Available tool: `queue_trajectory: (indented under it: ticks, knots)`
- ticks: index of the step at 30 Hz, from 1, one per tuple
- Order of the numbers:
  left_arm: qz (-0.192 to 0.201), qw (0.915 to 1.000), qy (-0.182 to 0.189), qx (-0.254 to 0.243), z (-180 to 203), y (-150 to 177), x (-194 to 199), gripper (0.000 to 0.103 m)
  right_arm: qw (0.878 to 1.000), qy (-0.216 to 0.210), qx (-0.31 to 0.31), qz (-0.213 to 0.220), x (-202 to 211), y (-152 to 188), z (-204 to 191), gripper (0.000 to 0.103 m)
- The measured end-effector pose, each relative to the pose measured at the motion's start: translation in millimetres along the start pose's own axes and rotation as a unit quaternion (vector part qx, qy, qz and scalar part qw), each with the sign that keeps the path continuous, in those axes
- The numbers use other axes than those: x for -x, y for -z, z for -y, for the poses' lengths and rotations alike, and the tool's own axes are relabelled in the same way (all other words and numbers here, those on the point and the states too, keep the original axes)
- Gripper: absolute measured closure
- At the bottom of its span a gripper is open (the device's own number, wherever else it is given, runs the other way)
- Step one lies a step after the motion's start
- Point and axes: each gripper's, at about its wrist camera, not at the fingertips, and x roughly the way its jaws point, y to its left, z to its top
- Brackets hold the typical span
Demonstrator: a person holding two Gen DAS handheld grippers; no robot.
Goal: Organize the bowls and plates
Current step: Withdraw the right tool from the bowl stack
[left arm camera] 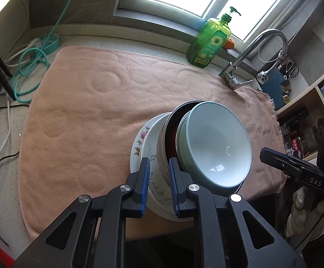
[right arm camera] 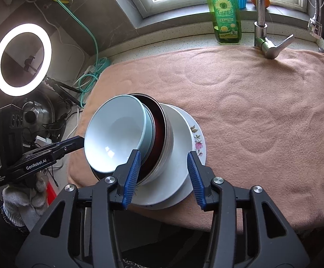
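The stack of bowls [right arm camera: 139,134] looks fragile and slick; grip rims. Both grippers [left arm camera: 159,185] [right arm camera: 163,176] are parted, holding nothing.

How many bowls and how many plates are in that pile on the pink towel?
Bowls: 3, namely the light blue bowl, the dark metal-rimmed bowl and the white bowl.
Plates: 1, the flowered plate underneath.
Total: 4
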Motion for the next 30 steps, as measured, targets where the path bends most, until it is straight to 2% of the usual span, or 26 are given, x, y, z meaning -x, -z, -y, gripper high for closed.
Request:
queue_trajectory:
  ticks: [2, 4, 6, 7, 11, 14, 22, 23, 24, 25, 27, 30]
  knots:
    - [0.006, 1.0000, -0.002, -0.001, 0.7, 2.7, 4.6, 0.076, 1.000, 0.009, 0.005, 0.008, 4.9, 2.0, -1.8, 0.051]
    - [0.011, 0.9999, -0.004, -0.004, 1.4, 5.7, 8.9, 0.075, 1.000, 0.015, 0.010, 0.018, 10.5, 3.9, -3.3, 0.046]
    - [0.017, 0.9998, -0.010, -0.008, 2.5, 9.3, 13.0, 0.070, 0.999, 0.022, 0.019, 0.032, 16.7, 6.6, -5.5, 0.034]
    - [0.020, 0.9997, -0.011, -0.008, 2.9, 11.6, 14.9, 0.066, 0.999, 0.027, 0.024, 0.040, 19.6, 8.0, -7.1, 0.031]
    - [0.026, 0.9992, -0.022, -0.018, 7.5, 21.7, 19.3, 0.064, 0.997, 0.049, 0.032, 0.057, 28.7, 14.1, -12.0, 0.024]
    - [0.032, 0.9986, -0.033, -0.028, 12.4, 30.2, 22.6, 0.056, 0.995, 0.061, 0.036, 0.065, 34.3, 18.3, -16.8, 0.023]
    - [0.046, 0.9980, -0.029, -0.031, 17.8, 42.5, 34.3, 0.056, 0.989, 0.105, 0.053, 0.090, 47.0, 29.7, -34.2, 0.022]
    - [0.050, 0.9975, -0.033, -0.037, 20.0, 44.0, 35.9, 0.051, 0.987, 0.112, 0.055, 0.097, 48.5, 31.7, -36.5, 0.022]
    - [0.053, 0.9970, -0.038, -0.042, 22.7, 45.3, 37.2, 0.042, 0.986, 0.118, 0.058, 0.103, 49.5, 32.9, -38.1, 0.022]
    - [0.055, 0.9969, -0.036, -0.044, 24.4, 47.0, 38.9, 0.042, 0.985, 0.122, 0.060, 0.105, 50.1, 34.3, -40.0, 0.020]
    - [0.060, 0.9967, -0.037, -0.039, 25.8, 49.4, 42.3, 0.042, 0.985, 0.124, 0.062, 0.107, 51.0, 37.2, -42.8, 0.010]
    - [0.060, 0.9960, -0.051, -0.042, 29.0, 53.1, 44.0, 0.042, 0.984, 0.124, 0.065, 0.110, 53.2, 42.6, -47.0, 0.010]
